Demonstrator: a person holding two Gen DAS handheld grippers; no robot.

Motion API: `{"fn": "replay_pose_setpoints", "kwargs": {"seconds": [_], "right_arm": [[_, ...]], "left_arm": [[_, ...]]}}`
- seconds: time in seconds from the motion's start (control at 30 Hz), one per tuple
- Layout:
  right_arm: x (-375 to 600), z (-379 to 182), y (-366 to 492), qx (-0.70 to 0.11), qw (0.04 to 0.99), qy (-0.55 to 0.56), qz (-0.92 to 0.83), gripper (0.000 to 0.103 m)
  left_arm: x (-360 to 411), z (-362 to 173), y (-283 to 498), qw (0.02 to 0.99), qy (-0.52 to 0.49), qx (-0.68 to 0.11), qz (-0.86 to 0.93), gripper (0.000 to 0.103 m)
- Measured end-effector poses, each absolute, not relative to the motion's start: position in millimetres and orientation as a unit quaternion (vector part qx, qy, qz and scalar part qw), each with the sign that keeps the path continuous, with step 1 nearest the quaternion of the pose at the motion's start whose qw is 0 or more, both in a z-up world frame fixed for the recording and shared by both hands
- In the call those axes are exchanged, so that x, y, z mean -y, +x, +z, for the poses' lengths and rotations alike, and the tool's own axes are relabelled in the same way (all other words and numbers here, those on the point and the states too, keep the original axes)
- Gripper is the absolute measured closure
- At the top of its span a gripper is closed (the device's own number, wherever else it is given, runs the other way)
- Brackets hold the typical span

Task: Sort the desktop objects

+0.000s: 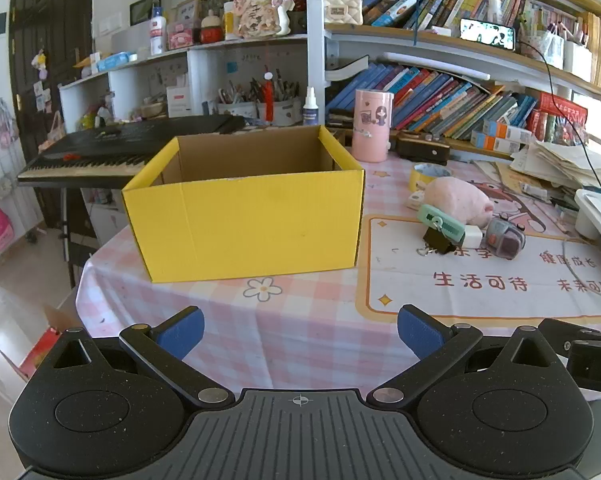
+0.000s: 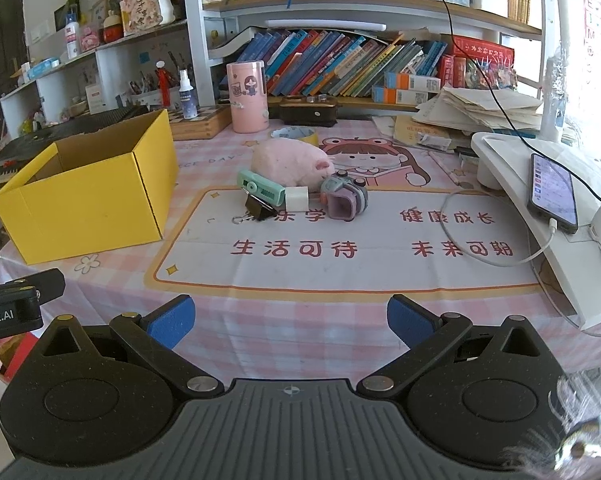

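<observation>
An open yellow cardboard box [image 1: 244,224] [image 2: 88,200] stands on the left of the pink checked tablecloth, and nothing shows inside it. To its right lie a pink plush pig [image 1: 456,198] [image 2: 290,162], a mint-green stapler [image 1: 440,224] [image 2: 260,188], a black binder clip [image 1: 438,244] [image 2: 258,210], a white cube [image 2: 297,198] and a small purple toy camera [image 1: 504,238] [image 2: 344,198]. My left gripper [image 1: 298,334] hangs open over the near table edge, in front of the box. My right gripper [image 2: 290,322] is open too, short of the cluster, with nothing between its fingers.
A roll of tape [image 2: 294,134] and a pink cylinder [image 2: 247,96] stand behind the pig. Bookshelves run along the back. At the right a white stand [image 2: 540,184] carries a phone [image 2: 552,192] with a charging cable [image 2: 480,256]. A keyboard instrument [image 1: 112,152] sits beyond the box.
</observation>
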State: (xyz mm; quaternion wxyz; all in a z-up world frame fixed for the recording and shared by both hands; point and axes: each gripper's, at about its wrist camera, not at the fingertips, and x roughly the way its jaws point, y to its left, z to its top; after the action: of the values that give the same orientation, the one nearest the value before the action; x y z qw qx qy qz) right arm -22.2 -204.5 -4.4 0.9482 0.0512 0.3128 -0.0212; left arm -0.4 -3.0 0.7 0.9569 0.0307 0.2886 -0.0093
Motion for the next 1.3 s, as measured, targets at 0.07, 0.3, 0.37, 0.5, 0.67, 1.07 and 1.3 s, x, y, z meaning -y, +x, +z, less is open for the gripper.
{"fn": "replay_pose_setpoints", "kwargs": {"seconds": [0.07,0.3,0.37,0.5,0.67,1.07,1.3], "right_arm": [[204.7,-4.0,-21.9,-0.313,0.948,0.051,-0.021,0.000],[204.9,-4.4,-21.8,-0.313,0.948,0.051,-0.021,0.000],[204.9,-4.4,-21.6,-0.314,0.948,0.051,-0.022,0.000],[205.0,-4.8,-21.1,-0.315,0.947,0.051,-0.022,0.000],[204.8,-4.6,-21.0,-0.315,0.948,0.050,-0.023,0.000],[203.9,-6.2,-19.7,-0.315,0.948,0.052,-0.023,0.000],[203.6,-5.7,-18.7,-0.314,0.948,0.050,-0.021,0.000]], "left_arm": [[2.7,0.6,-0.2,0.956,0.032,-0.292,-0.009,0.000],[3.6,0.0,-0.4,0.957,0.041,-0.287,-0.006,0.000],[3.2,-0.8,0.3,0.953,0.042,-0.300,-0.006,0.000],[0.7,-1.9,1.2,0.944,0.031,-0.327,-0.011,0.000],[1.1,-1.5,1.1,0.946,0.029,-0.322,-0.011,0.000],[0.7,-1.4,3.0,0.945,0.048,-0.324,-0.010,0.000],[0.2,-1.5,2.9,0.945,0.045,-0.324,-0.012,0.000]]}}
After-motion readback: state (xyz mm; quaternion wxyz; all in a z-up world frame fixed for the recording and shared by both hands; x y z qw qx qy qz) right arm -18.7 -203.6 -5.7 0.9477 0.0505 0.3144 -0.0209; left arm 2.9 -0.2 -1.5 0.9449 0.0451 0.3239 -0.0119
